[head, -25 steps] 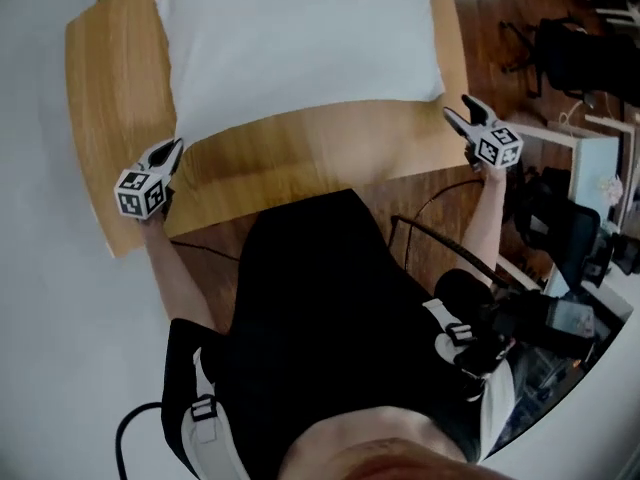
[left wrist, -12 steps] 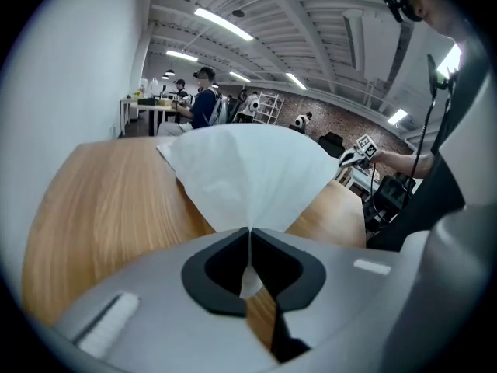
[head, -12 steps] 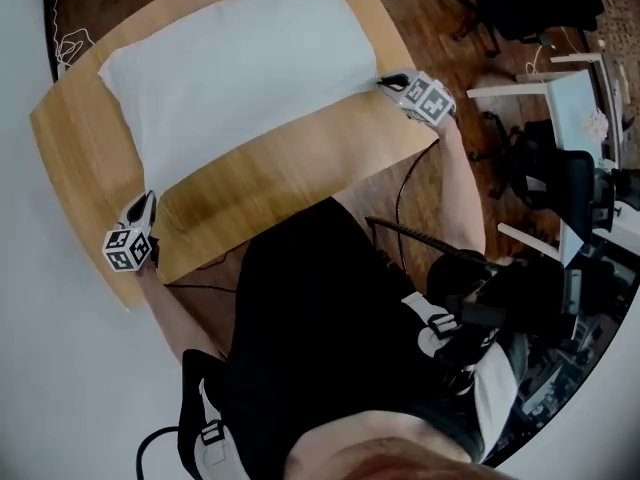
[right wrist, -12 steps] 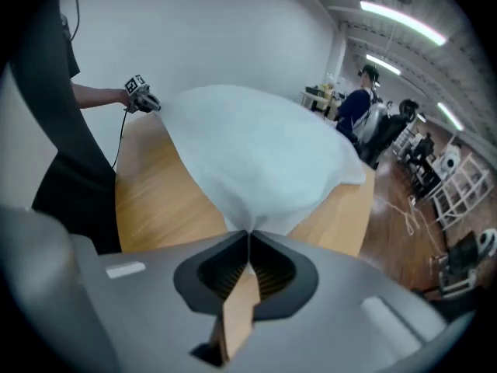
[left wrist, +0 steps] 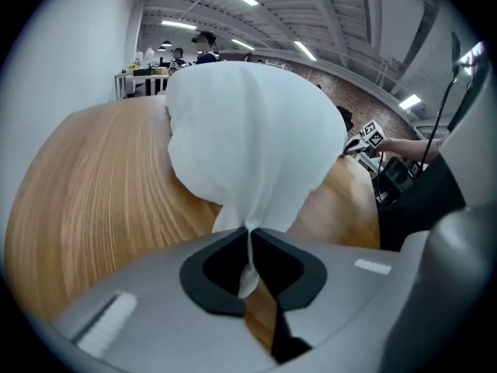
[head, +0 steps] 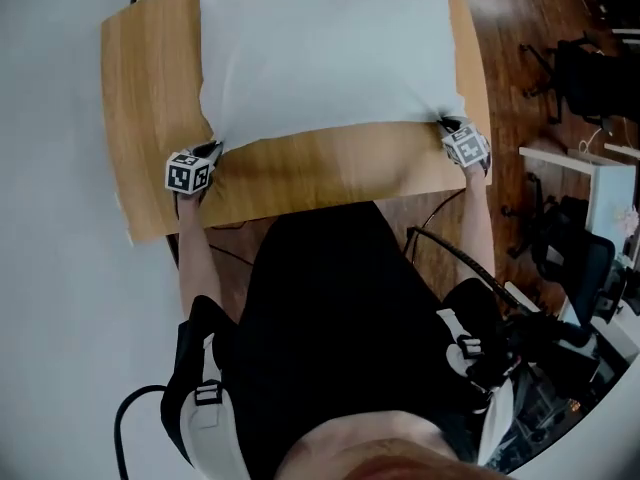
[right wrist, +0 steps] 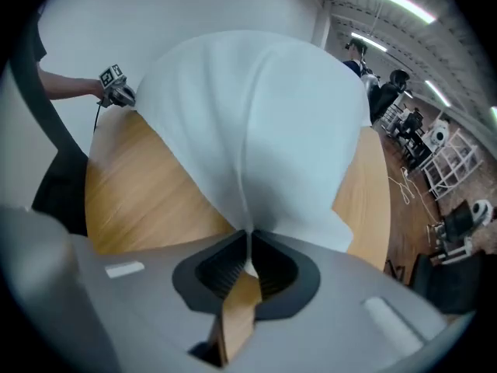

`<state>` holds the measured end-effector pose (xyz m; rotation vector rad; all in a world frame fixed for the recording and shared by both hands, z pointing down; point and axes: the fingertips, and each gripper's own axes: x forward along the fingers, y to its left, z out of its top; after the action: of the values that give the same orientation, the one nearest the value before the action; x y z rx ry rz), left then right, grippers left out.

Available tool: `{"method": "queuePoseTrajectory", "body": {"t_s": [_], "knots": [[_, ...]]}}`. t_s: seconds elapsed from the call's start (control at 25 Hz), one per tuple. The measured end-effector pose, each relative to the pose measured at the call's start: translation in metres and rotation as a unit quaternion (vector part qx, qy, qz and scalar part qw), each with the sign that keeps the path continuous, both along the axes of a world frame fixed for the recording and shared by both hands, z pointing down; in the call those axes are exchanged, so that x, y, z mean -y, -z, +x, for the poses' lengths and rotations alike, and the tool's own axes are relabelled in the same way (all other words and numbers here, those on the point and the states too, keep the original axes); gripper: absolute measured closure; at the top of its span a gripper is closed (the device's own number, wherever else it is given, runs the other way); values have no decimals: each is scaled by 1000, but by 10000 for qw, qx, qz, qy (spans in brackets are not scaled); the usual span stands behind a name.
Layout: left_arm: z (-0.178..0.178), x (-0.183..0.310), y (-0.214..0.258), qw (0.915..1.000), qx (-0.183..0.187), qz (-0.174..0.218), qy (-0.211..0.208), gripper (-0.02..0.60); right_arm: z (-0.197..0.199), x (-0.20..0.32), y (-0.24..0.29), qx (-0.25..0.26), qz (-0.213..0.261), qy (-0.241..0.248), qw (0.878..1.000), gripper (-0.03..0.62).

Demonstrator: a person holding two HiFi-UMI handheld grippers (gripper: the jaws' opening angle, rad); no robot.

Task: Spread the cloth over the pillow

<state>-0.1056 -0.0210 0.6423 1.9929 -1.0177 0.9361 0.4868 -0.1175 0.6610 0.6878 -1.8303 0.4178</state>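
Note:
A white cloth (head: 325, 58) lies puffed up over the far half of the wooden table (head: 150, 88). I cannot tell the pillow apart from the cloth. My left gripper (head: 210, 151) is shut on the cloth's near left corner (left wrist: 248, 231), which bunches into a thin fold between the pads. My right gripper (head: 447, 128) is at the near right corner. Its jaws have just been closing, and they now pinch that corner (right wrist: 247, 243) between them. Both grippers point steeply down at the table.
Bare wood runs between the cloth's near edge and the table's front edge (head: 300, 203). The person's dark torso (head: 330, 318) is close against that edge. Office chairs (head: 600, 68) and a white desk (head: 605, 183) stand on the wooden floor to the right.
The right gripper, open beside the table's right edge a second ago, has dropped to the cloth's near right corner and shut on it. The left gripper stays shut at the near left corner.

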Motion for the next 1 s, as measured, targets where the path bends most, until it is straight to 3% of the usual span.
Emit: {"method": "queuePoseTrajectory", "body": {"t_s": [0.16, 0.24, 0.32, 0.44, 0.52, 0.6, 0.72, 0.76, 0.84, 0.88, 0.92, 1.0], "knots": [[-14, 6, 5, 9999, -97, 49, 74, 484, -3, 4, -7, 11, 69, -125, 9999, 420], [-23, 4, 14, 9989, -434, -41, 193, 423, 9, -2, -1, -15, 29, -326, 9995, 334], [-40, -5, 20, 9961, -781, -181, 379, 411, 31, -12, 8, -151, 14, -586, 9982, 299], [-84, -23, 26, 9939, -665, -408, 782, 374, 67, -19, 45, 68, 319, -1273, 9913, 299], [-104, -14, 38, 9909, -563, -112, 1217, 379, 75, -13, 77, 644, 683, -1701, 9809, 299], [-93, 24, 71, 9809, -1069, 668, 1482, 385, 63, 4, 105, 1393, 1051, -1887, 9664, 299], [-36, 94, 121, 9529, -2272, 1601, 1214, 385, 19, 32, 137, 2522, 1480, -1896, 9373, 327], [-18, 111, 125, 9488, -2449, 1667, 1096, 385, 4, 39, 148, 2819, 1575, -1873, 9277, 350], [-2, 130, 107, 9570, -2269, 1471, 1049, 385, -20, 48, 166, 3162, 1710, -1807, 9155, 384], [-4, 132, 94, 9611, -2112, 1337, 1173, 374, -26, 48, 172, 3221, 1757, -1789, 9129, 401], [-11, 131, 84, 9593, -2085, 1272, 1416, 355, -28, 46, 178, 3232, 1796, -1787, 9118, 407], [-38, 122, 86, 9398, -2296, 1476, 2057, 348, -24, 41, 188, 3244, 1904, -1842, 9081, 421]]}}
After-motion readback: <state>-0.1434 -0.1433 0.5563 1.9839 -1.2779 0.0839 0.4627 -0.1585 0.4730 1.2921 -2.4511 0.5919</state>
